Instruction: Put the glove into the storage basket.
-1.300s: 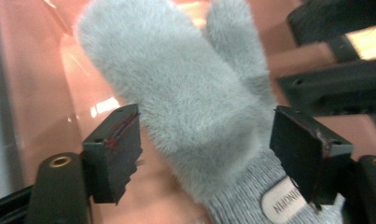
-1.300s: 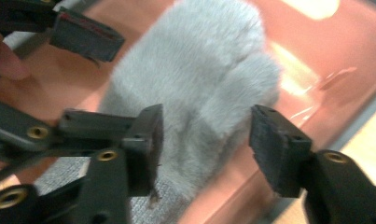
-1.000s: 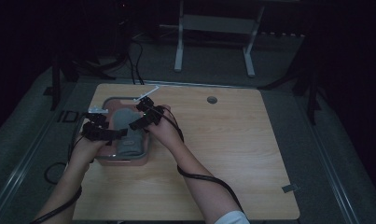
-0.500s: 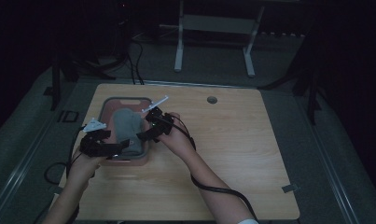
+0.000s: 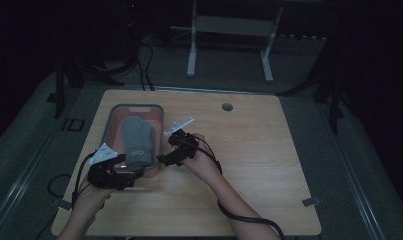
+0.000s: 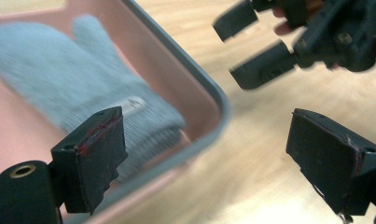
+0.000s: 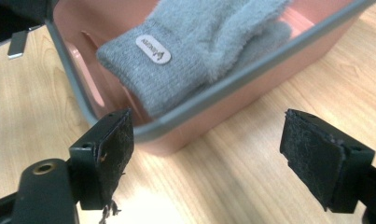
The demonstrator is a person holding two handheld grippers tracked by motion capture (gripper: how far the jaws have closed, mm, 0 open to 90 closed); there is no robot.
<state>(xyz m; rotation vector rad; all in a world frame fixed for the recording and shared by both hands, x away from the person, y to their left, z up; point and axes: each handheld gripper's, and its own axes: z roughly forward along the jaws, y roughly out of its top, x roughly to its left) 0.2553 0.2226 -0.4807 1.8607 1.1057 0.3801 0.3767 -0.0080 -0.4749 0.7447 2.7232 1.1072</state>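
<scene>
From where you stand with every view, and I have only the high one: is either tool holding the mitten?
Observer: No. The left tool is open, its jaws empty above the tray edge.
Operator: And the right tool?
Observer: Open too, facing the tray's outer wall, clear of it.
Operator: Anything on the mitten's cuff?
Observer: The mitten has a small oval label sewn on its ribbed cuff, which rests against the tray's rim.
</scene>
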